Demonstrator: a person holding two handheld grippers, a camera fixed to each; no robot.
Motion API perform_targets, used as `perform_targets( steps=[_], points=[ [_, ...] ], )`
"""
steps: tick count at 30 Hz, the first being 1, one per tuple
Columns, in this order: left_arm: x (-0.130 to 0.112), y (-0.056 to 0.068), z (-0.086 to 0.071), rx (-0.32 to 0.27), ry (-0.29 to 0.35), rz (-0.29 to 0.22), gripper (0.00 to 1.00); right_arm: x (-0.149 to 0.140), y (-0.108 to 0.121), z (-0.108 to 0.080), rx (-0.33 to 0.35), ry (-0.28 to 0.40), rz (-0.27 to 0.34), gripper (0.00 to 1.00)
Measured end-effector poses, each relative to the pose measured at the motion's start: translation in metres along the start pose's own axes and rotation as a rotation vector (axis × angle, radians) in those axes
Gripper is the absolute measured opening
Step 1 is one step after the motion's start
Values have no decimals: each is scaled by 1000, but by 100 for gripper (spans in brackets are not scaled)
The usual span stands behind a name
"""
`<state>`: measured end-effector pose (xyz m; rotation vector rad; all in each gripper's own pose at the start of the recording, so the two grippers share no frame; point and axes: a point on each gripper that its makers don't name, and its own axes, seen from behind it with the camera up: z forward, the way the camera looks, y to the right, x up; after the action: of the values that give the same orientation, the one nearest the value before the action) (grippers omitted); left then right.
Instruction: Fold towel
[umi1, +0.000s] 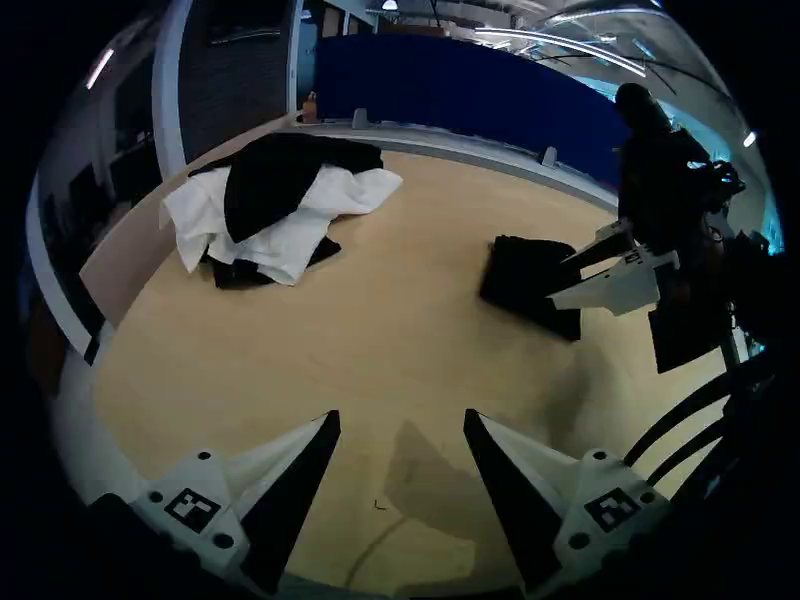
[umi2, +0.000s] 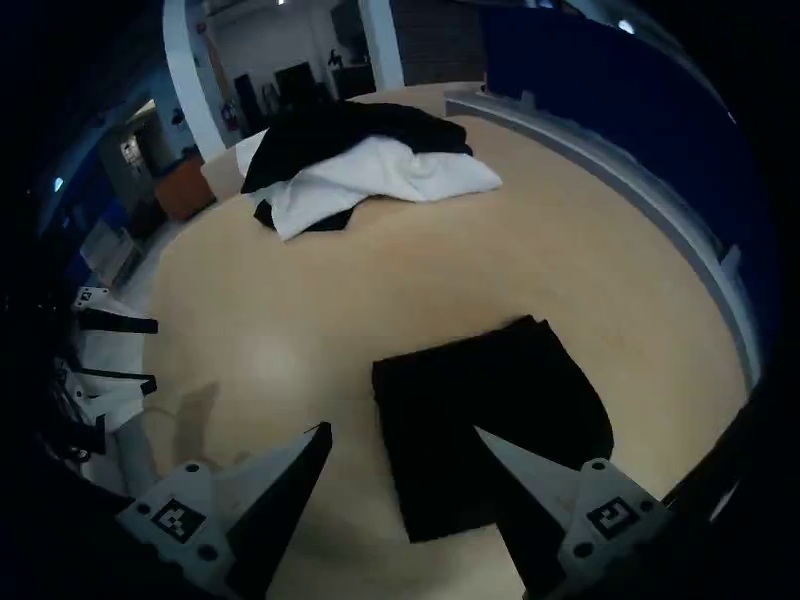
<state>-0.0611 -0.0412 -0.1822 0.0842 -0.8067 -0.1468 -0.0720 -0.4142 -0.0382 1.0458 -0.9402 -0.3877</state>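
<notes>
A folded black towel (umi1: 525, 280) (umi2: 480, 400) lies flat on the pale wooden table (umi1: 380, 320) (umi2: 300, 300). My right gripper (umi2: 400, 428) (umi1: 557, 280) hovers open just over that towel's near left edge, nothing between its fingers. My left gripper (umi1: 400, 415) (umi2: 155, 352) stands open above bare tabletop, well apart from the folded towel. A loose pile of black and white towels (umi1: 280, 200) (umi2: 360, 165) sits at the far side of the table.
A blue partition (umi1: 480, 90) (umi2: 620, 100) runs along the table's far edge behind a grey rail. A person in dark clothes (umi1: 660, 170) stands by the right gripper. Bare wood lies between the pile and the folded towel.
</notes>
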Motion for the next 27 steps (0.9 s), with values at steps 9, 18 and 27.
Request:
perform_targets(
  steps=[9, 18, 27],
  points=[
    [2, 5, 0, -12, 3, 4, 92, -43, 9, -22, -77, -9, 91, 100],
    [5, 9, -1, -21, 5, 17, 92, -62, 19, -20, -152, -28, 132, 100],
    [6, 8, -2, -20, 9, 13, 92, -85, 15, -7, -204, -71, 158, 90]
  ],
)
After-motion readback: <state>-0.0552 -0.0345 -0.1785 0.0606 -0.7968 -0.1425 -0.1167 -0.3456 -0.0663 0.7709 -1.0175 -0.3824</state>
